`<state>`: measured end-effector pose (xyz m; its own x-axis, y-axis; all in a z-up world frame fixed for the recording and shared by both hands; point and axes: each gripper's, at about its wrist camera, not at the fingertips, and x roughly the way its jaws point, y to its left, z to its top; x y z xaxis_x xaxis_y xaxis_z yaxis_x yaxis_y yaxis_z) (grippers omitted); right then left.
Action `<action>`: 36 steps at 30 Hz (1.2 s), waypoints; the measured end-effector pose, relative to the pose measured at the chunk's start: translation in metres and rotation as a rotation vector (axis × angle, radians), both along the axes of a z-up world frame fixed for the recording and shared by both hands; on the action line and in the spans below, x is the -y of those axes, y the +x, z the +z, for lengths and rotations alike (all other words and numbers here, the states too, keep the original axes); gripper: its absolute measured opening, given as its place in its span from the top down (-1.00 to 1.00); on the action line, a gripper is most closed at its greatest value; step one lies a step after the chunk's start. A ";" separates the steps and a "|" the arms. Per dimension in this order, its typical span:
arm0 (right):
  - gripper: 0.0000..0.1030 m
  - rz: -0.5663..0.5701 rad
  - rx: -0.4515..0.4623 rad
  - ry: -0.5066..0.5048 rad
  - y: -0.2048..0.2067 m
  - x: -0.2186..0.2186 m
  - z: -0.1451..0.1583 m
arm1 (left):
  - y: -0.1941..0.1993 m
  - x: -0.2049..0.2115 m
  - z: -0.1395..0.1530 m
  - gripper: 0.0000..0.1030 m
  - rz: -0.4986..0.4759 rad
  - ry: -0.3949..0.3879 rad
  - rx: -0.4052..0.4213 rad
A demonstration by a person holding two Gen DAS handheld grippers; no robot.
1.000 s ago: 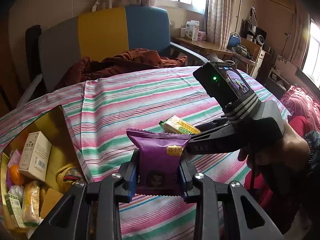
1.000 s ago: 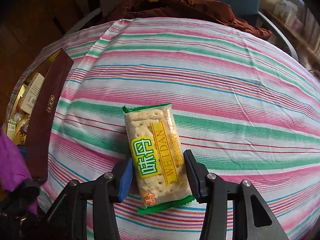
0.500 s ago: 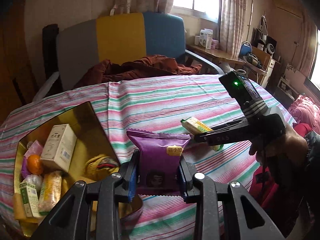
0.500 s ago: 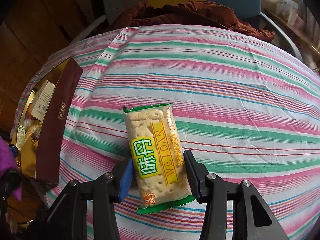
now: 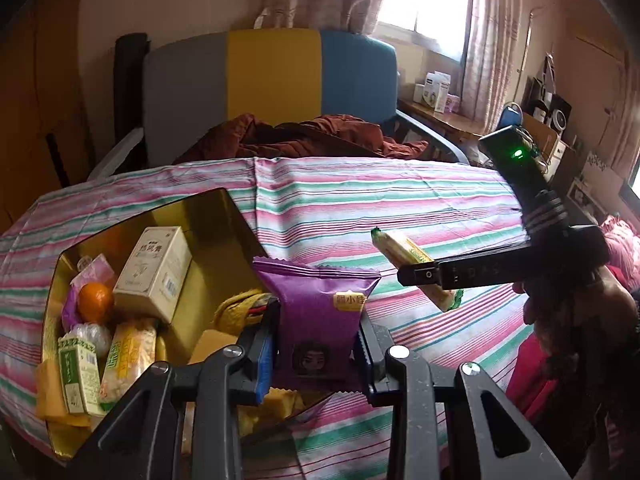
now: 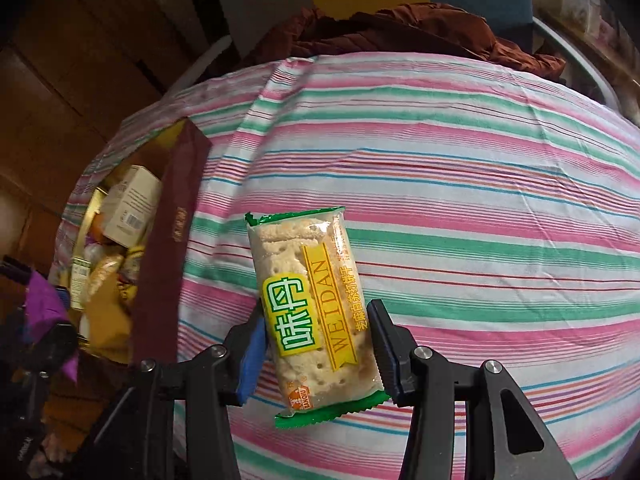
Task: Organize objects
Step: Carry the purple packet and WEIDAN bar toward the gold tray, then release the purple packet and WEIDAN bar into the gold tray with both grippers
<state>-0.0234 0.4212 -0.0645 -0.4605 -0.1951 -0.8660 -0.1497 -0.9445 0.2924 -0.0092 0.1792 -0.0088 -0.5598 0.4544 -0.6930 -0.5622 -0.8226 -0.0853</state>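
Observation:
My left gripper is shut on a purple snack packet, held upright over the near right corner of a gold-lined box. My right gripper is shut on a green-edged cracker packet marked WEIDAN, lifted above the striped tablecloth. In the left wrist view the right gripper shows to the right, the cracker packet sticking up from it and a hand around its grip. The box's maroon side lies left of the crackers.
The box holds a cream carton, an orange, a small green-and-white carton, a yellow snack pack and other packets. A brown garment lies on a grey, yellow and blue chair behind the table. A cluttered desk stands at the window.
The left gripper has carried the purple packet leftward, from over the cloth to over the box's corner. The right gripper has lifted the cracker packet off the cloth and shifted left toward the box.

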 end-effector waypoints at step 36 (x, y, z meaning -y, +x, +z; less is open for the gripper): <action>0.01 0.074 -0.086 -0.246 -0.089 0.146 0.036 | -0.063 0.141 -0.020 0.36 0.264 0.195 0.163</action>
<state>-0.1125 0.2757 -0.0284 -0.5073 -0.4305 -0.7466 -0.0474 -0.8511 0.5229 -0.0717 0.0383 -0.0284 -0.5642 0.4416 -0.6976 -0.2991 -0.8969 -0.3258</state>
